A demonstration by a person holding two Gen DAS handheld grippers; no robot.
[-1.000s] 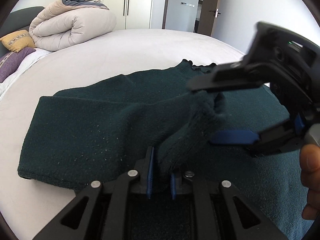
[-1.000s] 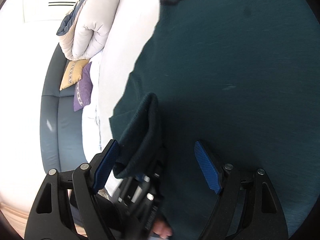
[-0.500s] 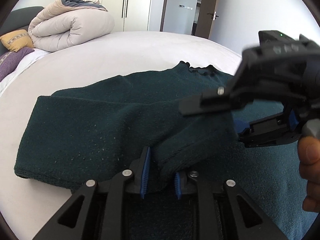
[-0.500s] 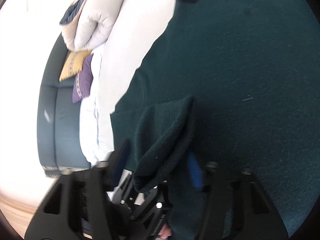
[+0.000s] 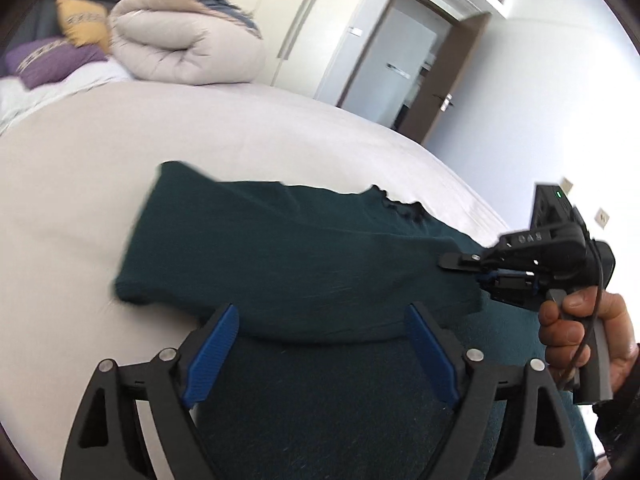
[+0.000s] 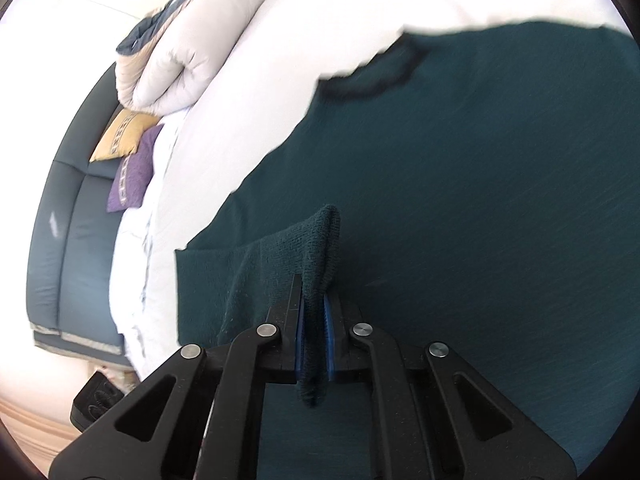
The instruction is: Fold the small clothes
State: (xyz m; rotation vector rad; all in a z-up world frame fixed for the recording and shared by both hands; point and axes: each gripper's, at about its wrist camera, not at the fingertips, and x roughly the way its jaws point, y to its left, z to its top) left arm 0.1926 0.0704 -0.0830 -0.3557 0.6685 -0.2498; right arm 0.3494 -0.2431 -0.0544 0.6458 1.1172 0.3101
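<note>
A dark green knitted sweater [image 5: 304, 256] lies spread on the white bed [image 5: 120, 152], its frilled collar [image 5: 400, 204] at the far side. My left gripper [image 5: 320, 344] is open and empty just above the sweater's folded edge. My right gripper [image 6: 314, 320] is shut on the sweater's sleeve cuff [image 6: 320, 252], which it holds folded across the body. The right gripper also shows in the left wrist view [image 5: 476, 270], held by a hand at the right. The sweater fills most of the right wrist view [image 6: 460, 200].
A rolled beige duvet [image 5: 184, 44] lies at the head of the bed with a yellow cushion [image 5: 82, 26] and a purple cushion [image 5: 52, 60]. A dark grey headboard [image 6: 60, 240] stands behind. A door [image 5: 452, 88] and wardrobes are beyond the bed.
My left gripper has let go of the sleeve, opened and drawn back. My right gripper has closed on the sleeve cuff and pulled it to the right across the sweater.
</note>
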